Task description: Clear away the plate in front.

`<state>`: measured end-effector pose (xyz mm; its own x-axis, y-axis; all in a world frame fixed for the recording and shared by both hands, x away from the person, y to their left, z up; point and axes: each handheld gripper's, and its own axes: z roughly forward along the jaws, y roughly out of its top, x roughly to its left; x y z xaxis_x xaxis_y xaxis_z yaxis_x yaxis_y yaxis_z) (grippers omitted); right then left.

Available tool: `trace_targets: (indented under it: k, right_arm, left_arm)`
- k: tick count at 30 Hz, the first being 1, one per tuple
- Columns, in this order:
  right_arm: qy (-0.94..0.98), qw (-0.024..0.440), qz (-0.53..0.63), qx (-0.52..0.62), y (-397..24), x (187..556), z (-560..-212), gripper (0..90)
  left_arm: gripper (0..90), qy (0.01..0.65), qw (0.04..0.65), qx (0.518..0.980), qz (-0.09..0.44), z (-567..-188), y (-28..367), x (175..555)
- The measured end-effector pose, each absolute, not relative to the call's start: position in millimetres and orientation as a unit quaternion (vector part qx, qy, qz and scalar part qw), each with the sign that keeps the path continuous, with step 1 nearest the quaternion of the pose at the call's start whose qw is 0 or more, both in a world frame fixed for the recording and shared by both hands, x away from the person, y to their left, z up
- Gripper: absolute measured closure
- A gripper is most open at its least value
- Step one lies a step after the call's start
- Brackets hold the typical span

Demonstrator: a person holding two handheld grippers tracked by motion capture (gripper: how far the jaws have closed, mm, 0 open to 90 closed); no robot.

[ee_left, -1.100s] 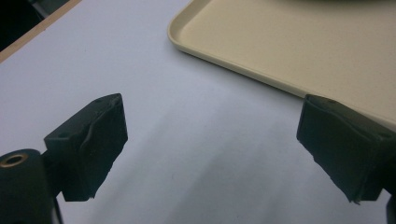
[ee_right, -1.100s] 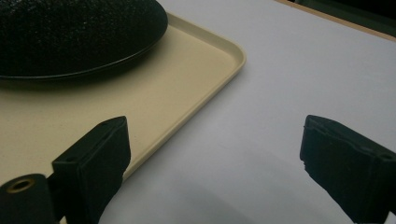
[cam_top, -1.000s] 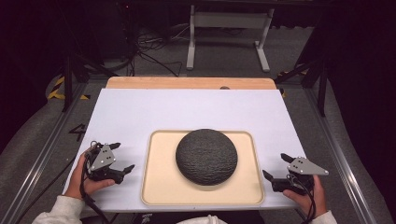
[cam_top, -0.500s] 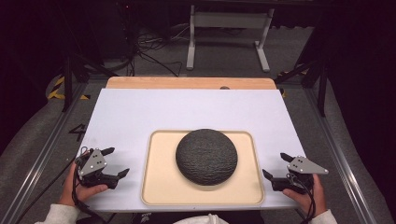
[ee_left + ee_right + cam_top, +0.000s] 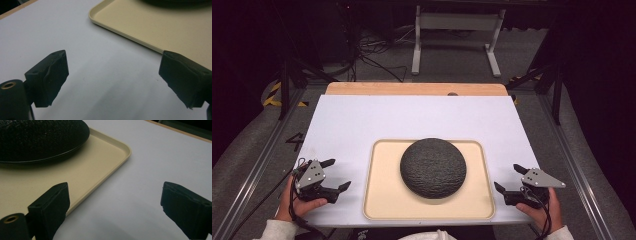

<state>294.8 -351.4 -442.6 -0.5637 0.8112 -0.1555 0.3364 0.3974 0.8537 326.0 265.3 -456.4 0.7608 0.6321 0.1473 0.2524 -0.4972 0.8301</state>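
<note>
A dark, rough-textured dome (image 5: 433, 167) rests upside down on a beige tray (image 5: 384, 200) near the table's front edge; the dome (image 5: 37, 140) also fills the upper left of the right gripper view. My left gripper (image 5: 336, 174) stands open left of the tray, over the white sheet, nothing between its jaws. In its own view the left gripper (image 5: 113, 80) faces the tray's corner (image 5: 125, 27). My right gripper (image 5: 509, 179) is open just right of the tray, empty too. The right gripper (image 5: 115, 207) looks along the tray's rim (image 5: 107, 176).
A white sheet (image 5: 412, 120) covers the table, with a wooden strip (image 5: 412, 89) along its far edge. Metal rails run down both sides of the table. Beyond it are a white stand (image 5: 457, 30), cables on the floor and dark surroundings.
My left gripper has drawn back toward the table's front left, away from the tray. The right gripper, tray and dome have stayed put.
</note>
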Motion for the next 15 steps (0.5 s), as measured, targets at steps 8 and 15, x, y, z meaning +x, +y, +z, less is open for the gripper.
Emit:
trace_targets:
  k: [8, 15]
  right_arm:
    - [0.787, 0.292, 0.406, 0.362, -347.4, 293.0, -441.2, 9.0]
    - [0.786, 0.29, 0.408, 0.364, -348.2, 293.1, -441.5, 9.0]
  left_arm:
    - [9.6, 0.263, 0.426, 0.836, 0.225, -456.9, 265.8, 322.6]
    - [9.6, 0.263, 0.421, 0.839, 0.222, -458.1, 264.2, 324.8]
